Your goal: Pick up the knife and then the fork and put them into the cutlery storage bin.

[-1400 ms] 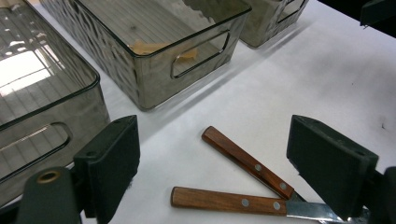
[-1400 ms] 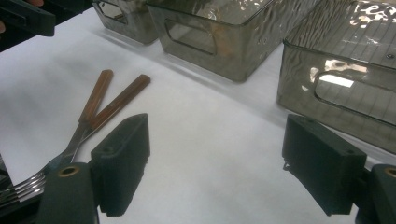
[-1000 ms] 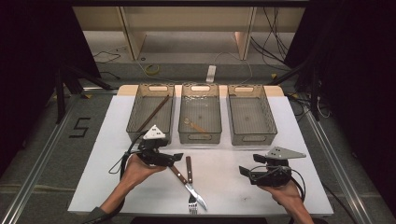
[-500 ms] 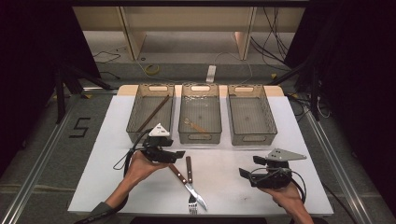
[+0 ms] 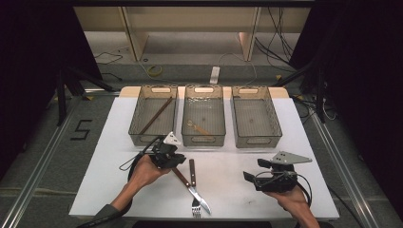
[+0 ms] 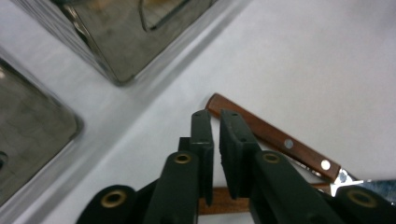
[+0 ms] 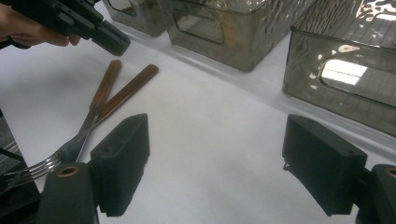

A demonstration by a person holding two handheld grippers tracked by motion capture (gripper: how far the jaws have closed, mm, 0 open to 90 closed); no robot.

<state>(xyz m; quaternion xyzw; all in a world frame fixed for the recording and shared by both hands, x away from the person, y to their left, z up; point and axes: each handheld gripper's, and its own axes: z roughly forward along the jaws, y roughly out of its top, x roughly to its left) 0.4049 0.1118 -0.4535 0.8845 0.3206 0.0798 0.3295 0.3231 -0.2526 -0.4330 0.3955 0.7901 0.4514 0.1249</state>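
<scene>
A knife (image 5: 199, 199) and a fork (image 5: 192, 183) with brown wooden handles lie crossed on the white table (image 5: 237, 156), near its front edge. My left gripper (image 5: 179, 161) hovers just left of the handle ends. In the left gripper view its jaws (image 6: 215, 119) stand almost together with nothing between them, right over one wooden handle (image 6: 219, 195), and a riveted handle (image 6: 280, 140) lies just beyond. My right gripper (image 5: 248, 176) sits at the front right, open wide and empty. In the right gripper view (image 7: 215, 154) it faces both handles (image 7: 126, 91).
Three clear bins stand in a row at the back of the table. The left bin (image 5: 138, 121) holds a long brown stick (image 5: 155, 115), the middle bin (image 5: 204, 141) a small utensil, and the right bin (image 5: 256, 141) looks empty. Cables trail from both grippers.
My left gripper has crept right, closer to the cutlery handles. The right gripper has shifted slightly toward the table's front edge.
</scene>
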